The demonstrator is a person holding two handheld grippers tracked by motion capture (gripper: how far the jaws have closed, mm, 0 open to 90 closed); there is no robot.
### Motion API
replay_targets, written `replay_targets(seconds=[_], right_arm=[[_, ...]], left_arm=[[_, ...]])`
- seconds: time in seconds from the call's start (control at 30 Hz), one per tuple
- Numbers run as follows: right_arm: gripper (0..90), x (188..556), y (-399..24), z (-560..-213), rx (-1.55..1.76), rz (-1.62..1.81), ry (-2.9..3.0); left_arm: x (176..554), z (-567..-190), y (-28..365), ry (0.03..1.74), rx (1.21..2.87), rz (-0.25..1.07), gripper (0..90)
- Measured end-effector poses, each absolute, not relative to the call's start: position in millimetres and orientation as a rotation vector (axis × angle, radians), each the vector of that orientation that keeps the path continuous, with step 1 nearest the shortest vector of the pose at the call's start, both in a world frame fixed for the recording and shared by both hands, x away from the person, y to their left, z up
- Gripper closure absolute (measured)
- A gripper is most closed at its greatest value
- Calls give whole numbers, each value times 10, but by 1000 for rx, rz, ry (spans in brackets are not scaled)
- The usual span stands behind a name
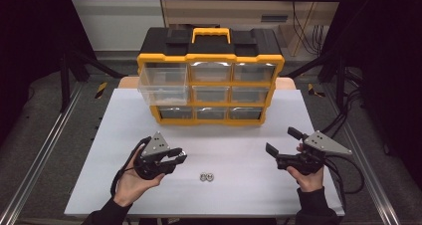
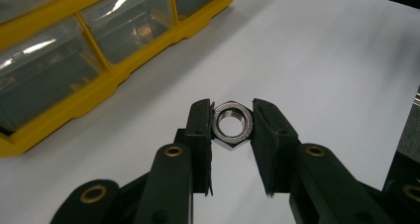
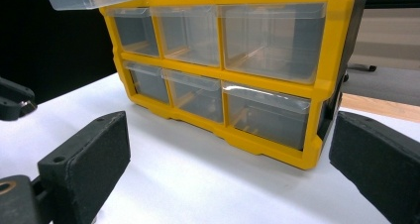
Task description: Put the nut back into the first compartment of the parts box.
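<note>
White table, left gripper clamping hex nut, right gripper jaws wide, drawer organiser at 12 o'clock.

Bright overhead light, dark surroundings, glare on drawers.

Grey carpet floor, wooden cabinet behind, surroundings dark, perhaps curtained.

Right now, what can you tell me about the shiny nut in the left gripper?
The nut is a six-sided ring of shiny silver metal with a round hole through its middle. It stands on edge, the hole facing the camera, pinched on two opposite sides by the left gripper's black pads. It hangs above the white table, touching nothing else.
</note>
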State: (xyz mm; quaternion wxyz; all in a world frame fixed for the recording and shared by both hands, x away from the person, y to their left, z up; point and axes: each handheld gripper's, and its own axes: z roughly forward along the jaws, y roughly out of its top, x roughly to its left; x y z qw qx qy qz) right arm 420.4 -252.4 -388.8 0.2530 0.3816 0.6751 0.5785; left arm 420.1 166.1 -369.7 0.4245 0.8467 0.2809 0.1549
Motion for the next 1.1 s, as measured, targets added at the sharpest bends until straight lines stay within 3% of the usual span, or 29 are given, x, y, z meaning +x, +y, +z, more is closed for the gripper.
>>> replay_targets(seconds=[1.1], right_arm=[[28, 4203, -2531, -3886, 1037, 1574, 1832]], left_arm=[[4238, -2880, 1754, 653, 2130, 538, 694]])
